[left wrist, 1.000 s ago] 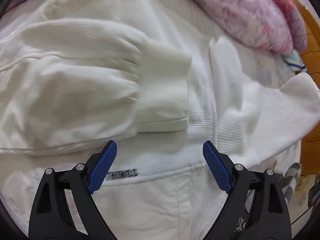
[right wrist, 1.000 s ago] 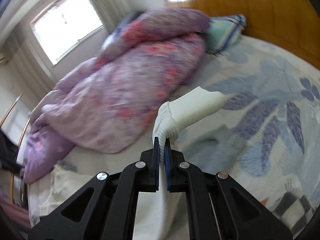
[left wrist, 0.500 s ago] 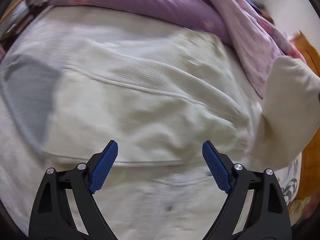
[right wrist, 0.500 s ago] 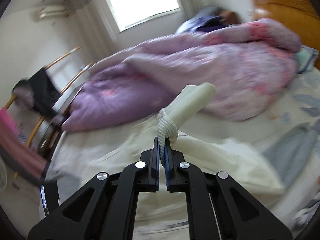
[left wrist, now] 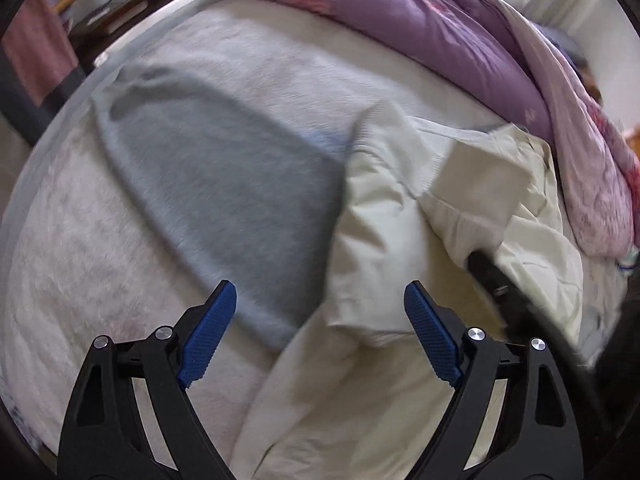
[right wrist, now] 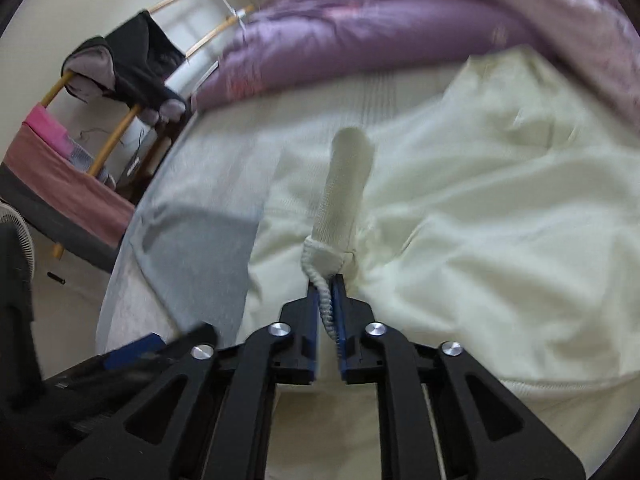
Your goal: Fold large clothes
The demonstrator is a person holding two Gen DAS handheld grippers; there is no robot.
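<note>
A large cream-white sweatshirt (left wrist: 384, 216) lies on the bed, its body also spread in the right wrist view (right wrist: 480, 208). My right gripper (right wrist: 326, 300) is shut on the ribbed cuff (right wrist: 348, 184) of one sleeve and holds it over the garment's body. It shows in the left wrist view (left wrist: 496, 280) as a dark shape on the sweatshirt's right part. My left gripper (left wrist: 318, 336) is open and empty, hovering above the garment's lower left edge. Its left fingertip (left wrist: 210, 328) is over a grey cloth.
A grey cloth (left wrist: 216, 176) lies left of the sweatshirt on the white bedsheet (left wrist: 80, 240). A purple floral quilt (left wrist: 440, 32) is bunched along the far side. A rack with dark and pink clothes (right wrist: 120, 68) stands beside the bed.
My right gripper has carried the sleeve cuff leftward across the sweatshirt's body. My left gripper has swung left, bringing the grey cloth and bed edge into view; it stays open.
</note>
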